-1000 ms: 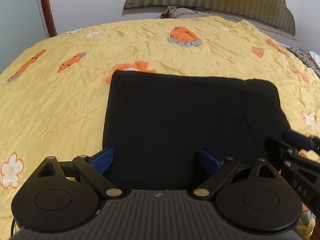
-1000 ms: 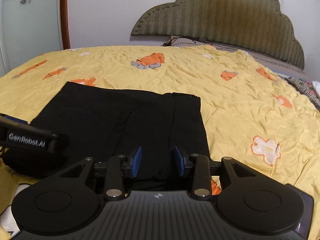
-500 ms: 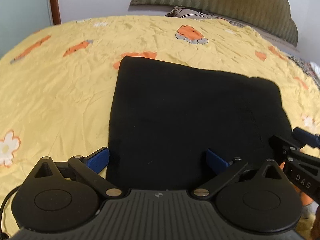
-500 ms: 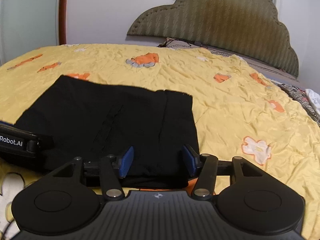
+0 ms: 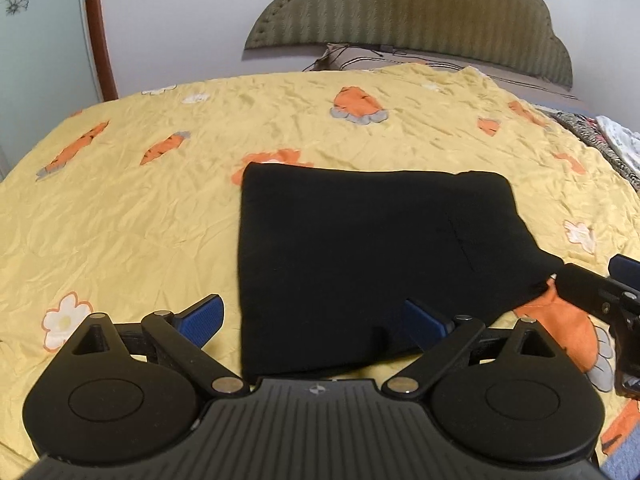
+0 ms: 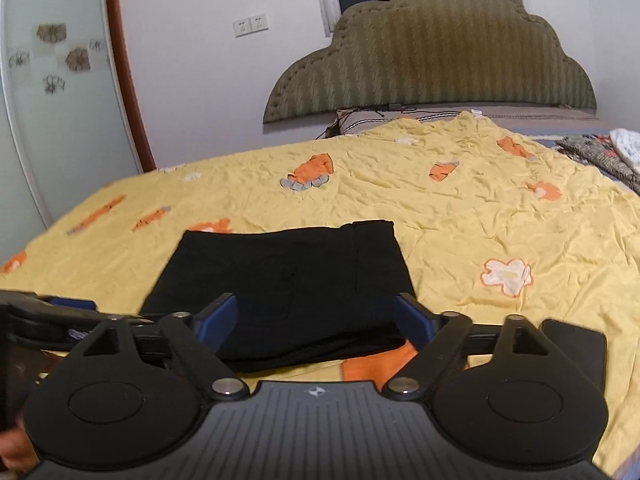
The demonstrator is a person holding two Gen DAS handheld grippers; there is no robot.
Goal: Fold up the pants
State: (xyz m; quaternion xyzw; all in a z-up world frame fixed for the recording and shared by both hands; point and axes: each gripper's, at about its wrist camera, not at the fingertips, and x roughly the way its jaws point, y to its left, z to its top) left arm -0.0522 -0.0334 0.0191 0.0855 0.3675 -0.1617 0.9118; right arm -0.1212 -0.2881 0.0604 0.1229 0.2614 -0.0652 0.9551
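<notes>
The black pants [image 5: 372, 256] lie folded into a flat rectangle on the yellow bedspread [image 5: 132, 216]; they also show in the right wrist view [image 6: 288, 280]. My left gripper [image 5: 314, 318] is open and empty, held above the pants' near left edge. My right gripper [image 6: 316, 316] is open and empty, above the pants' near edge. The right gripper also shows at the right edge of the left wrist view [image 5: 600, 292], and the left gripper shows at the left edge of the right wrist view [image 6: 52, 316].
The bedspread [image 6: 500, 220] has orange carrot and white flower prints. An olive padded headboard [image 6: 436, 56] and a pillow [image 6: 360, 120] stand at the far end. Patterned cloth [image 6: 600, 152] lies at the far right. A glass door [image 6: 52, 80] is on the left.
My right gripper has opened wide. Both grippers have pulled back and up from the pants, so the pants now look smaller and farther away.
</notes>
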